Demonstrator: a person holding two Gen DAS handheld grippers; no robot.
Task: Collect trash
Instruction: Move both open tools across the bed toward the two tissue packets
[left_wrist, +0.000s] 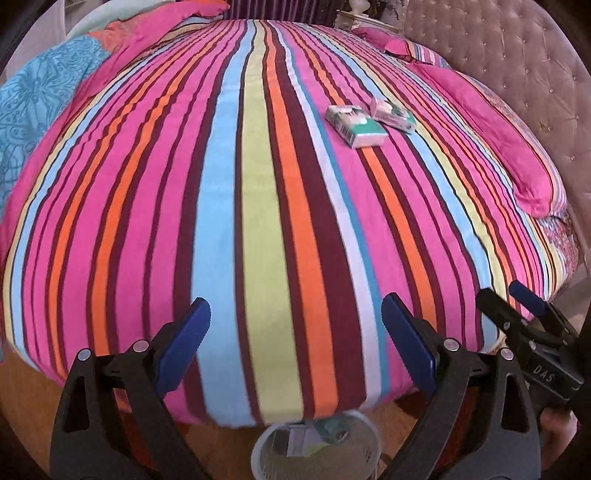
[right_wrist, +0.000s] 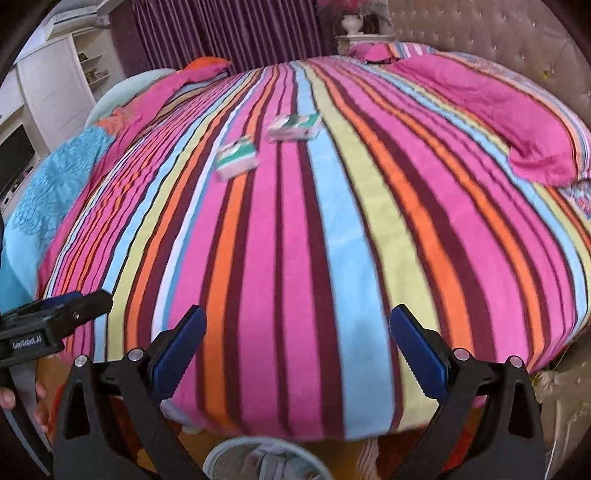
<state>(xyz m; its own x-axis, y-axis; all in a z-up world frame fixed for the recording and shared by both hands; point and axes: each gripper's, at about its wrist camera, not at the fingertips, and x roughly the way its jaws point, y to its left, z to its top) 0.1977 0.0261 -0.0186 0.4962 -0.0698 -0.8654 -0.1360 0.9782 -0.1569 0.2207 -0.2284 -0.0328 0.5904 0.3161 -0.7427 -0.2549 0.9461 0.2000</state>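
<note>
A round bed covered by a striped bedspread (left_wrist: 258, 184) in pink, orange, blue, yellow and maroon fills both views. Two small green-and-white cartons are seen lying on it, well apart from both grippers. In the left wrist view the nearer carton (left_wrist: 356, 126) is found right of centre in the upper part of the frame, with the farther carton (left_wrist: 395, 112) just beside it, possibly touching at one corner. In the right wrist view the same pair is blurred and placed left of centre in the upper part.

The left gripper (left_wrist: 295, 332) is held with its blue-padded jaws spread wide and nothing between them, above the near edge of the bed. The right gripper (right_wrist: 297, 339) is likewise held wide apart and empty; it is also seen at the lower right edge of the left wrist view.

A pale, round wastebasket (left_wrist: 316, 448) with paper scraps inside is seen at the bottom centre of both views, below the edge of the bed. A tufted headboard (left_wrist: 517, 74) is seen at the upper right, and a pink pillow (left_wrist: 491, 136) lies beside it.
</note>
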